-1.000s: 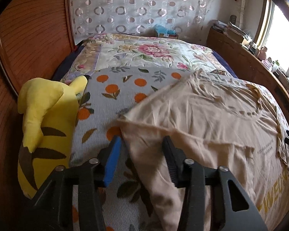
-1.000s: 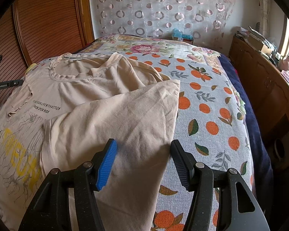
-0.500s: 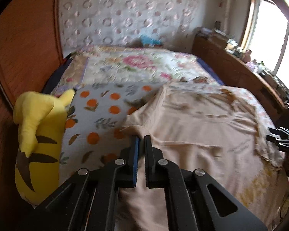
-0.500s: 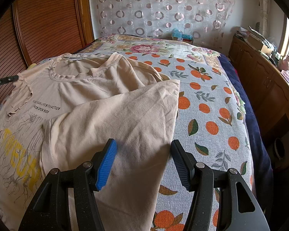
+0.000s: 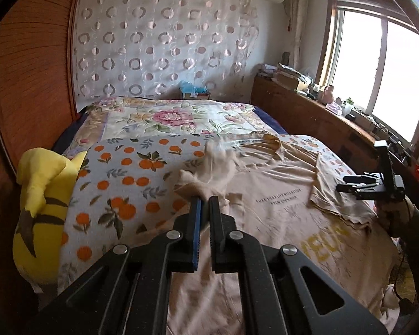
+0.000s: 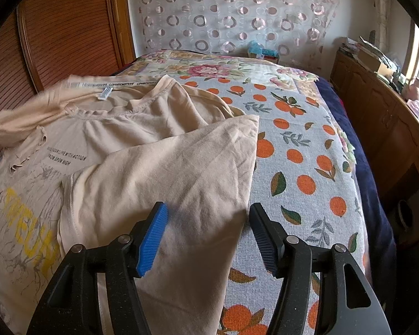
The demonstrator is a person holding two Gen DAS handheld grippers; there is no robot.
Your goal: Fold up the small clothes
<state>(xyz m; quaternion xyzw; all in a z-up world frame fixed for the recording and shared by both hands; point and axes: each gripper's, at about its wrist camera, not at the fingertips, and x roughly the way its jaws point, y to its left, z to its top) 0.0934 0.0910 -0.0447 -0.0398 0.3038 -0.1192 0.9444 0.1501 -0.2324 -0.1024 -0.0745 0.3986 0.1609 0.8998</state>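
Second side fold underway: left gripper (image 5: 204,203) pinches a bunched sleeve of the beige cotton T-shirt (image 5: 268,203), frame centre on the orange-print blanket (image 5: 131,173). Right gripper (image 6: 206,223) spread, empty. Next: carry sleeve inward, release.

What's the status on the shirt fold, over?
Left gripper shut on beige T-shirt sleeve, lifted. Right gripper open over folded side. Nothing blocking.

Daylight floods in from the window (image 5: 377,75), which is blown out to white glare. The bed (image 6: 307,167) is softly, evenly lit. Both fisheye views bend at dark, vignetted edges. The lifted shirt sleeve (image 5: 218,162) is motion-blurred.
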